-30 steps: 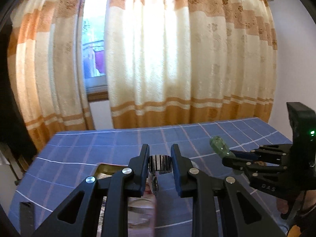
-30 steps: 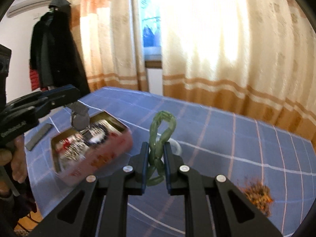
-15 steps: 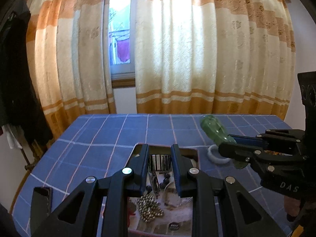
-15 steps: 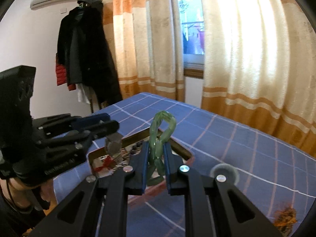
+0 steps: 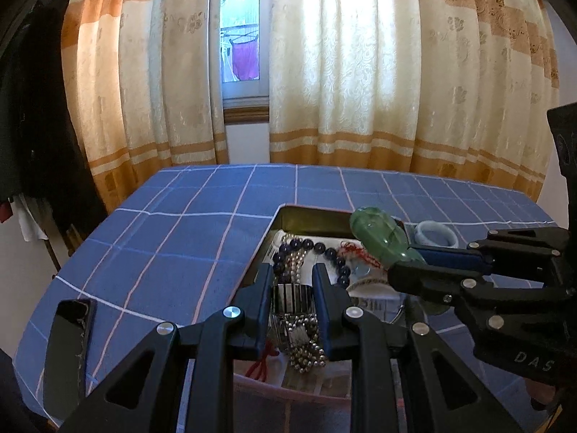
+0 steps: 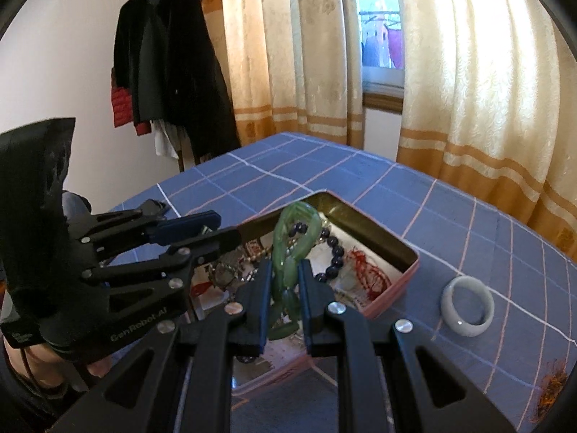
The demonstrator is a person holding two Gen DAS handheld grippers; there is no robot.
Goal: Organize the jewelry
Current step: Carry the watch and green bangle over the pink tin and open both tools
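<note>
An open pink tin with a gold inside sits on the blue checked tablecloth, holding dark beads, silver beads and red thread. My left gripper is shut on a silver metal band just over the tin's near end. My right gripper is shut on a green bead bracelet that stands up above the tin. In the right wrist view the left gripper reaches in from the left. A pale jade bangle lies on the cloth beside the tin.
A dark flat strip lies on the cloth near the left edge. Something brown and tangled lies at the right edge of the right wrist view. Curtains and a window stand behind the table; dark coats hang at the left.
Both grippers have come down and in over the tin with their pieces still held. The tin now fills the lower middle of both views.
</note>
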